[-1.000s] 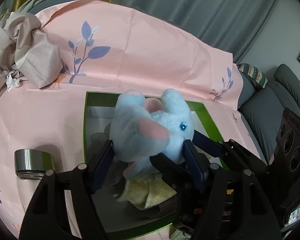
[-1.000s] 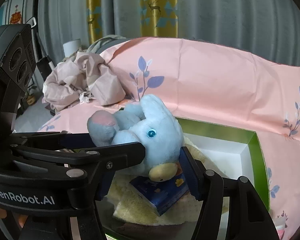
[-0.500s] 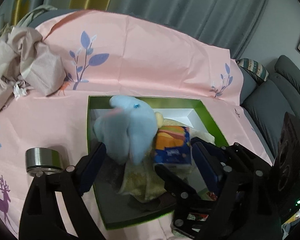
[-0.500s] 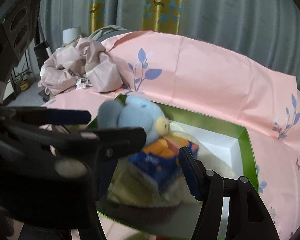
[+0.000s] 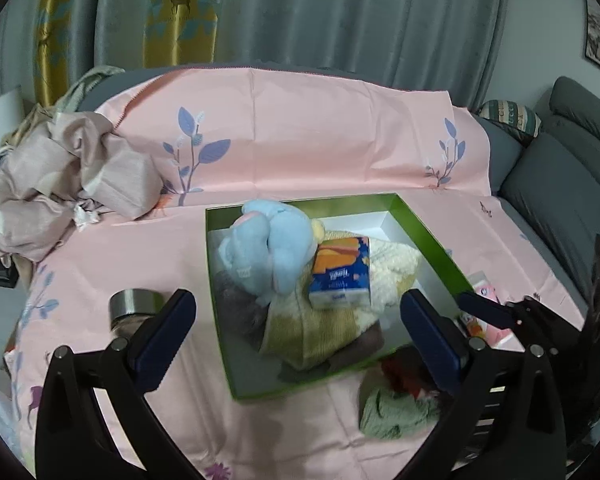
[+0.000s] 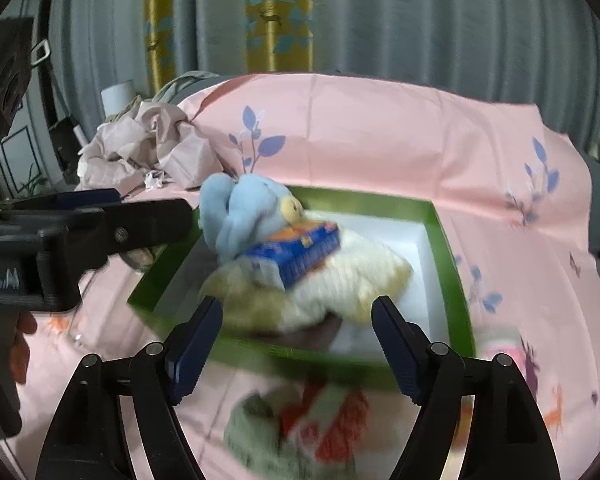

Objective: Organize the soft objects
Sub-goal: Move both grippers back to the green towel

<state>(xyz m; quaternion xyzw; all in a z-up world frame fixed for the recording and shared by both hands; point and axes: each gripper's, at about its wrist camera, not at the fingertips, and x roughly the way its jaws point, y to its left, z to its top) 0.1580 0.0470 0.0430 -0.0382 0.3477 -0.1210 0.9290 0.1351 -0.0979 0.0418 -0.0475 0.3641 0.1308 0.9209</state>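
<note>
A light blue plush elephant (image 5: 268, 248) lies in the green box (image 5: 428, 236) on a cream knitted cloth (image 5: 388, 268), next to a blue and orange tissue pack (image 5: 340, 272). The same plush (image 6: 244, 220), pack (image 6: 300, 248) and box (image 6: 448, 276) show in the right wrist view. My left gripper (image 5: 300, 328) is open and empty, drawn back above the box's near side. My right gripper (image 6: 296, 340) is open and empty, above the box's near edge. A green and red soft item (image 5: 396, 404) lies on the pink sheet in front of the box, also in the right wrist view (image 6: 296, 420).
A glass jar with a steel lid (image 5: 134, 306) stands left of the box. Crumpled beige fabric (image 5: 68, 176) lies at the far left. A pink packet (image 5: 486, 292) lies right of the box. A grey sofa (image 5: 560, 184) is at the right.
Both grippers have let go of the blue plush elephant and opened. It now lies in the box beside the tissue pack. Both grippers have pulled back and up.
</note>
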